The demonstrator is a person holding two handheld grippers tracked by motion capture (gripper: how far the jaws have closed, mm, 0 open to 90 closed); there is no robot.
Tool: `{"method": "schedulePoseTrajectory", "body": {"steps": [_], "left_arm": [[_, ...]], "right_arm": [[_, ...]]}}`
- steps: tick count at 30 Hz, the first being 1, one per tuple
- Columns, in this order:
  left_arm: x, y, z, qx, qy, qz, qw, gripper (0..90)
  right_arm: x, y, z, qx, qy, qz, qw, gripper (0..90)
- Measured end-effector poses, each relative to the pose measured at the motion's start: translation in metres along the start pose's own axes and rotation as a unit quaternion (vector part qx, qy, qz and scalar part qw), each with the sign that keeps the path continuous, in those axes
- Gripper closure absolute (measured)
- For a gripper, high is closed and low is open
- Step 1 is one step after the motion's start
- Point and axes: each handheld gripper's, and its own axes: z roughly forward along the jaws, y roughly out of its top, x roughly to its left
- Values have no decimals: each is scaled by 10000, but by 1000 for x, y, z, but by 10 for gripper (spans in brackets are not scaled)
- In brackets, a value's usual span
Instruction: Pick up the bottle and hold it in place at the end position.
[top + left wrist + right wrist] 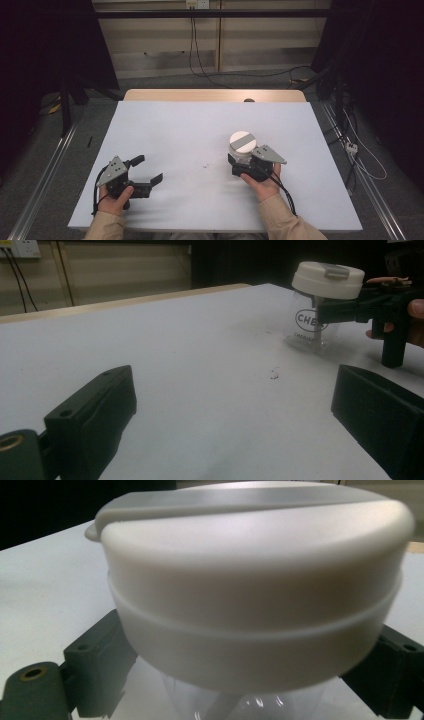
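Note:
A clear jar [242,145] with a white lid and a grey strip across the top stands right of the table's middle. My right gripper [243,162] holds it from the near side, one jaw on each flank just under the lid, shut on it. In the right gripper view the jar's lid [250,580] looms close, with the clear body below it. In the left gripper view the jar [320,300] stands far right with a black logo, the right gripper [325,315] clamped across it. My left gripper [151,168] rests open at the near left, nothing between its jaws [230,405].
A white sheet [200,125] covers the table, with a wooden strip [200,95] showing at its far edge. A small dark smudge [206,165] marks the sheet between the grippers. Cables and a power strip [351,147] lie on the floor to the right.

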Motion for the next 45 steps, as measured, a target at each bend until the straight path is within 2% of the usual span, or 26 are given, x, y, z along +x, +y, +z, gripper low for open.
{"method": "schedulePoseTrajectory", "body": {"steps": [5, 8, 13, 18, 21, 28, 32, 38, 45], "left_arm": [[0, 0, -1, 4, 23, -22, 10000, 39], [0, -1, -1, 14, 18, 2, 10000, 39], [1, -1, -4, -9, 36, -7, 10000, 39], [1, 0, -3, -23, 25, 6, 10000, 39], [1, 0, -2, -34, -4, 17, 10000, 39], [-1, 0, 1, -12, -39, 22, 10000, 39], [0, 0, 1, -3, -44, 30, 10000, 39], [1, -1, -1, -5, -29, 14, 10000, 39], [1, -1, -1, -1, -38, 35, 10000, 39]], "right_arm": [[0, 1, 4, 37, -62, 45, 10000, 122], [-1, 1, 4, 26, -106, 43, 9999, 165], [-2, 3, 3, 62, -75, 21, 10000, 177], [-5, 4, 2, 106, 41, -1, 9999, 182], [-5, 7, 0, -63, 158, 39, 9998, 183], [-3, 14, 1, -163, 341, -23, 9993, 184], [-2, 20, 8, -212, 420, -35, 9989, 184], [3, 24, 19, -129, 530, -24, 9985, 184], [7, 29, 28, -118, 608, -153, 9980, 184]]}}
